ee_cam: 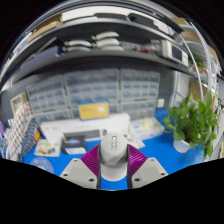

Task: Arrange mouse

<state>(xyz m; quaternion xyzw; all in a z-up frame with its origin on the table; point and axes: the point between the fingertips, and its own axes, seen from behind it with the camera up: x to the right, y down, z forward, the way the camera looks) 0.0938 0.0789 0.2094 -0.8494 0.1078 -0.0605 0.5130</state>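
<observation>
White mouse (114,160) clamped between the gripper (114,168) pink pads, both fingers (90,163) pressing its sides, held over the blue counter (160,150), potted plant (193,122) off to its right.

Low forward view along tool (113,166)

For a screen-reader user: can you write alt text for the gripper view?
A white computer mouse sits clamped between the claw's magenta pads above a blue table. Beyond it are a white box, a green potted plant and shelves.
</observation>
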